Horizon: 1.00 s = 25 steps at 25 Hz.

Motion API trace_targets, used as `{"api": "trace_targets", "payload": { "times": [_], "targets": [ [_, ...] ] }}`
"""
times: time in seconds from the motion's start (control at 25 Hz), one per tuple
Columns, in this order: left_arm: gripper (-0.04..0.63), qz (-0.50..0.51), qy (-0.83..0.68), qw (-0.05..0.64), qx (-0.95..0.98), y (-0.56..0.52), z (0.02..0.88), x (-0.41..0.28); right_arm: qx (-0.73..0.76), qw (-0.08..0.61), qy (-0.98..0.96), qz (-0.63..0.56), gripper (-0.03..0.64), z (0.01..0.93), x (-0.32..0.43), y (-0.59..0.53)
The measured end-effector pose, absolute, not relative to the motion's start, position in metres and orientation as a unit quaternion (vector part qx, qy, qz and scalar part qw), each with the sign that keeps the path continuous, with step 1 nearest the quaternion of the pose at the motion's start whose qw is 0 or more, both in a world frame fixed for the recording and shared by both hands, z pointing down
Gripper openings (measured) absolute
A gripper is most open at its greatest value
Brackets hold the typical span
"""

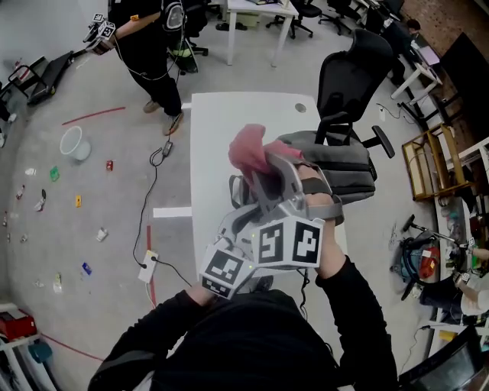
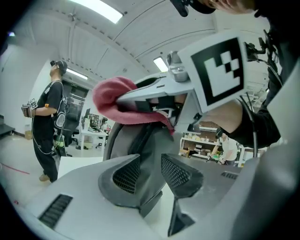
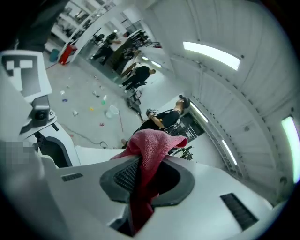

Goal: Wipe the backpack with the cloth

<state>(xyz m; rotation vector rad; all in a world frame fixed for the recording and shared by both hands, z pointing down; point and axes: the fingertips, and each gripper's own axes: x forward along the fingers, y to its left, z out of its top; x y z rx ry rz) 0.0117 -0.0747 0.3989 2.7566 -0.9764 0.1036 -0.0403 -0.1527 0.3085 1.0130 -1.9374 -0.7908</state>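
Floor: grey (image 1: 76,252), left of the white table (image 1: 229,137), crossed by red tape lines (image 1: 93,115)
Bucket: white (image 1: 73,143), on the floor well left of the table
Chair: black office chair (image 1: 348,76), just beside the table's right edge
Person: in black (image 1: 153,46), standing near the table's far left corner
Second desk: white (image 1: 260,9), beyond the table's far end
Rack: wooden (image 1: 435,164), well right of the table
Light: long ceiling strips (image 3: 213,55), lit

A white table (image 1: 229,145) carries the grey backpack (image 1: 344,164) (lying toward its right edge).

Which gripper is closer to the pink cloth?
Right. The right gripper clamps the cloth between its jaws; the left gripper is apart from it, gripping the backpack.
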Motion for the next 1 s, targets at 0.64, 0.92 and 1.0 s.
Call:
{"api": "trace_targets", "payload": {
  "times": [0.64, 0.92, 1.0],
  "targets": [
    [0.150, 0.067, -0.456, 0.118, 0.879, -0.064, 0.395, 0.029, 0.596, 0.132, -0.792, 0.020, 0.066, 0.284, 0.284, -0.170],
    [0.150, 0.087, -0.496, 0.115, 0.856, -0.069, 0.397, 0.033, 0.550, -0.008, -0.799, 0.243, 0.066, 0.365, 0.329, -0.175],
    [0.150, 0.090, -0.499, 0.114, 0.854, -0.069, 0.398, 0.035, 0.550, -0.013, -0.793, 0.261, 0.066, 0.375, 0.334, -0.176]
  ]
}}
